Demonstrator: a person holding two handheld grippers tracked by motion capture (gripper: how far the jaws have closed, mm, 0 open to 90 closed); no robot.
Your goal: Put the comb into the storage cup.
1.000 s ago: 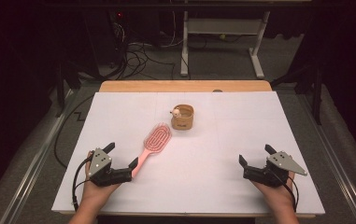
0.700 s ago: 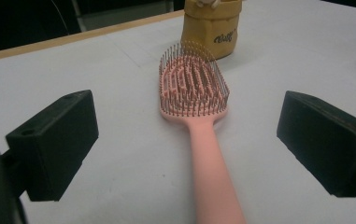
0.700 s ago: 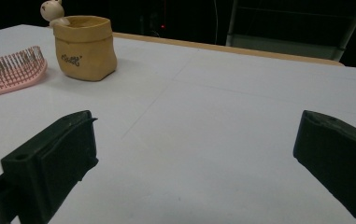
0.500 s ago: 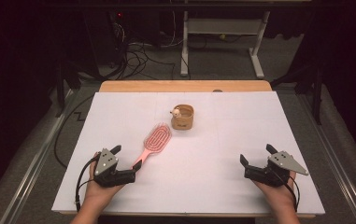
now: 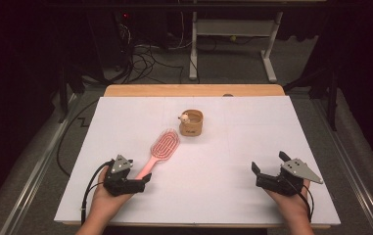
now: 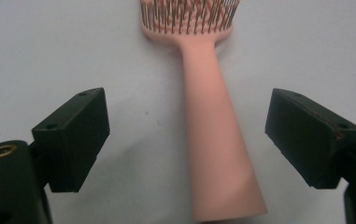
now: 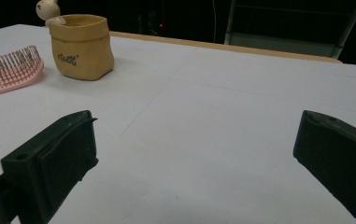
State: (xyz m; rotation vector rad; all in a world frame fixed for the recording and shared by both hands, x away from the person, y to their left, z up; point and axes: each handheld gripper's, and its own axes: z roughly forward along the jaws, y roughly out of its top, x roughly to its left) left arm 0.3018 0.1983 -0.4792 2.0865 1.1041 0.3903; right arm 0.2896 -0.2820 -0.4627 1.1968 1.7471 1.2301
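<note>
The pink hairbrush (image 6: 215, 140) looks like smooth moulded plastic with a soft satin sheen along its handle; its thin bristles look like stiff plastic too. The left tool (image 6: 187, 135) has matt black plastic jaw blocks with a brass-coloured metal insert set in the body. The right tool (image 7: 199, 154) shows the same dull black plastic. The worktop (image 5: 213, 161) is covered by a matt white sheet, paper-like and smooth, with bare pale wood at the far edge. The small tan pouch (image 7: 81, 45) looks like matt, slightly creased kraft paper or leatherette.

Overhead view forward-down; gripper views close, low.
</note>
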